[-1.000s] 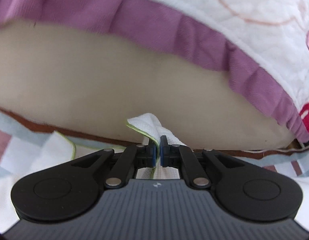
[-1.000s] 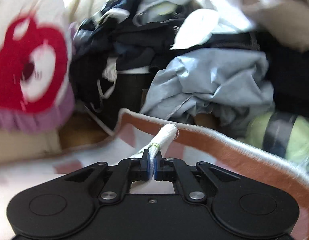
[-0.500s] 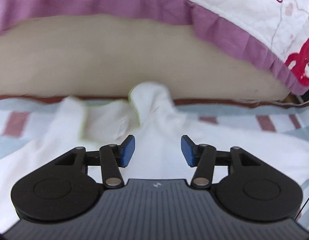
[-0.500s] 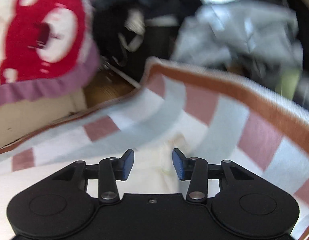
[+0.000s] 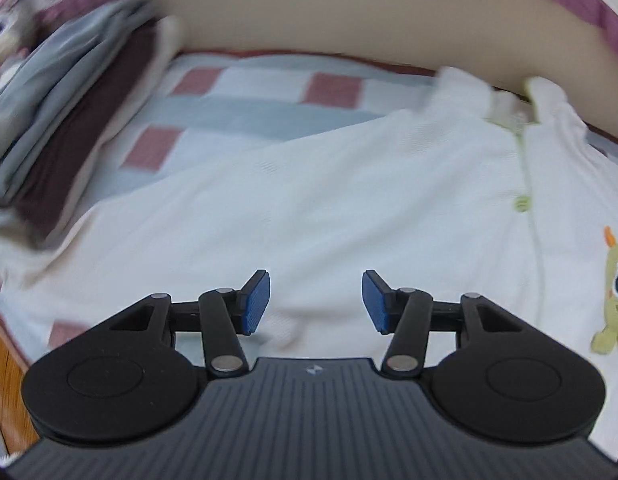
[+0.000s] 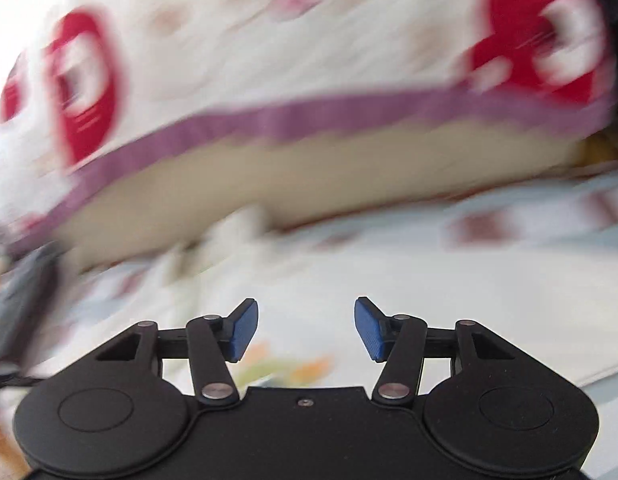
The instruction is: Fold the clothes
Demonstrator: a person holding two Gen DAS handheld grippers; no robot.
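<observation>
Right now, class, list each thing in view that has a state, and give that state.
Left tool: open, holding nothing.
Right tool: open, holding nothing.
White shirt: spread flat on the checked blanket, not yet folded.
Stack of clothes: folded, beside the shirt.

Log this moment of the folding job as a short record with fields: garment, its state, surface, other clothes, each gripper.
garment: white knit shirt with a green monster patch
state: spread flat, collar toward the beige wall, not folded
surface: checked blue, white and brick-red blanket
other clothes: stack of folded grey and dark brown garments, left of the shirt
left gripper: open, empty, jaws just opened
right gripper: open, empty, jaws just opened, view blurred
</observation>
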